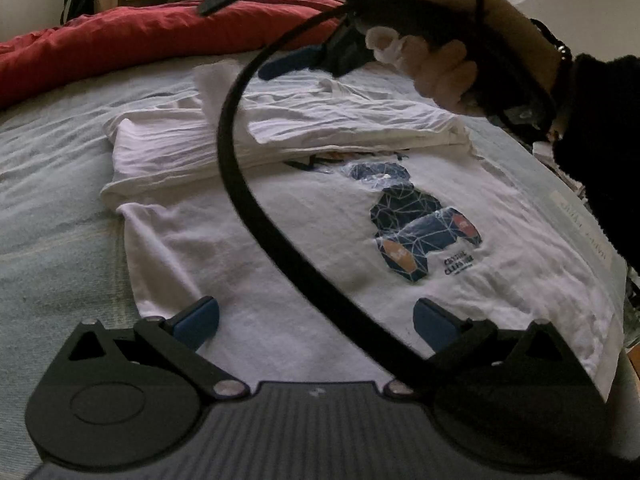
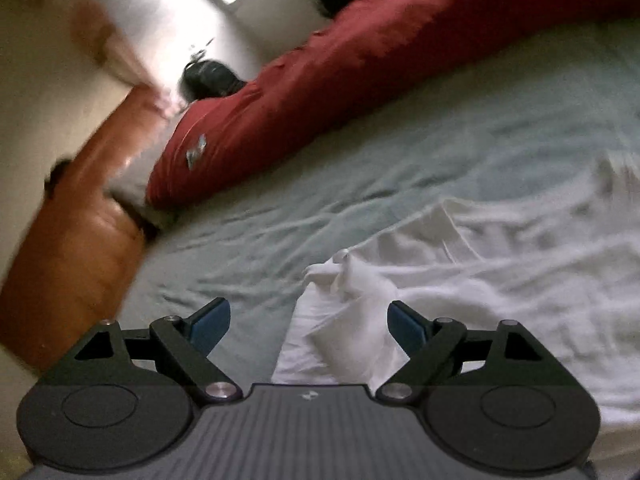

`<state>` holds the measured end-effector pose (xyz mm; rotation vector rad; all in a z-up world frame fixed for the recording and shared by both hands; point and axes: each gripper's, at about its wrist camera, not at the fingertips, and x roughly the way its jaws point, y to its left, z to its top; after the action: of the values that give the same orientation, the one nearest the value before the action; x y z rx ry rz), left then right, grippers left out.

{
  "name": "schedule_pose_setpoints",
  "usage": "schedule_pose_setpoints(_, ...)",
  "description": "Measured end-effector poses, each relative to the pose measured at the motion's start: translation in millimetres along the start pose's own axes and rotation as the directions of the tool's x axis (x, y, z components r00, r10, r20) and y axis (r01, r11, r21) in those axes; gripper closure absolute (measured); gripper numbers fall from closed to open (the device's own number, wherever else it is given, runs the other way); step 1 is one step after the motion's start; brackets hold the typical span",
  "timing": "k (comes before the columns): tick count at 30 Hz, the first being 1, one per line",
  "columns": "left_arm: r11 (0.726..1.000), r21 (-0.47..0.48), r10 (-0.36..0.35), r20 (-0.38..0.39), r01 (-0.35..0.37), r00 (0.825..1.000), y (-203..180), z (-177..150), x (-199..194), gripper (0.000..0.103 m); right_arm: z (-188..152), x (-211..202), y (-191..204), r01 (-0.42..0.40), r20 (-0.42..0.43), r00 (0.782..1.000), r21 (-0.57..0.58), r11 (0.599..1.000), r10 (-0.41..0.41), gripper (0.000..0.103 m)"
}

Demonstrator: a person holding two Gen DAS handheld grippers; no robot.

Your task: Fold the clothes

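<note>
A white T-shirt (image 1: 320, 216) with a dark blue bear print (image 1: 416, 224) lies on the bed, its upper part folded over in layers (image 1: 280, 132). My left gripper (image 1: 316, 320) is open just above the shirt's near hem, with nothing between its fingers. The right gripper appears in the left wrist view, held by a hand (image 1: 452, 64) above the far fold. In its own view my right gripper (image 2: 308, 324) is open over a bunched corner of white cloth (image 2: 352, 280) that rises between the fingers, apart from both.
A pale blue bedsheet (image 1: 52, 200) covers the bed. A red duvet (image 1: 140, 40) lies along the far side. A black cable (image 1: 240, 168) arcs across the left wrist view. A wooden bed frame (image 2: 80, 220) runs at the left. A dark sleeve (image 1: 600, 152) hangs at the right.
</note>
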<state>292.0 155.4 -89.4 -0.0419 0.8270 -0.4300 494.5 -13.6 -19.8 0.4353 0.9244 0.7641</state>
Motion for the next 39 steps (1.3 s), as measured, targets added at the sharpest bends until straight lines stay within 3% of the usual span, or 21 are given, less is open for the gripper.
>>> schedule_pose_setpoints(4, 1.000, -0.001, -0.001, 0.000, 0.001, 1.000, 0, 0, -1, 0.001, -2, -38, -4, 0.125, 0.057, 0.991, -0.096, 0.988, -0.120, 0.014)
schedule_pose_setpoints(7, 1.000, -0.004, -0.002, 0.003, 0.002, 1.000, 1, 1, 1, 0.001, -6, -80, -23, 0.247, 0.124, 0.965, -0.110, 0.963, -0.233, 0.014)
schedule_pose_setpoints(11, 1.000, -0.008, -0.003, 0.012, 0.003, 1.000, 2, 1, 3, 0.001, -26, -145, -66, 0.407, 0.212, 0.898, -0.071, 0.911, -0.385, 0.014)
schedule_pose_setpoints(15, 0.999, -0.033, -0.001, 0.052, 0.003, 0.999, 2, 2, 4, 0.001, -56, -193, -106, 0.540, 0.268, 0.816, -0.037, 0.841, -0.512, 0.014)
schedule_pose_setpoints(21, 0.991, -0.114, 0.082, 0.098, -0.070, 0.992, -6, 13, 11, 0.001, -102, -197, -130, 0.679, 0.346, 0.713, -0.126, 0.723, -0.610, 0.013)
schedule_pose_setpoints(26, 0.993, -0.088, 0.091, 0.099, -0.083, 0.991, -28, 43, 13, 0.001, -125, -173, -136, 0.761, 0.433, 0.642, -0.262, 0.594, -0.632, 0.013)
schedule_pose_setpoints(31, 0.993, 0.007, 0.120, 0.134, -0.122, 0.984, -57, 82, 29, 0.001, -127, -151, -124, 0.796, 0.495, 0.604, -0.399, 0.454, -0.625, 0.013)
schedule_pose_setpoints(33, 0.992, 0.021, 0.121, 0.156, -0.125, 0.980, -62, 97, 42, 0.001, -127, -144, -117, 0.821, 0.548, 0.568, -0.424, 0.382, -0.614, 0.013)
schedule_pose_setpoints(36, 0.993, 0.009, 0.117, 0.165, -0.120, 0.979, -63, 119, 68, 0.001, -131, -137, -109, 0.840, 0.609, 0.531, -0.468, 0.274, -0.590, 0.012)
schedule_pose_setpoints(39, 0.992, -0.024, 0.124, 0.128, -0.121, 0.984, -53, 135, 98, 0.001, -136, -120, -108, 0.835, 0.639, 0.501, -0.534, 0.133, -0.584, 0.011)
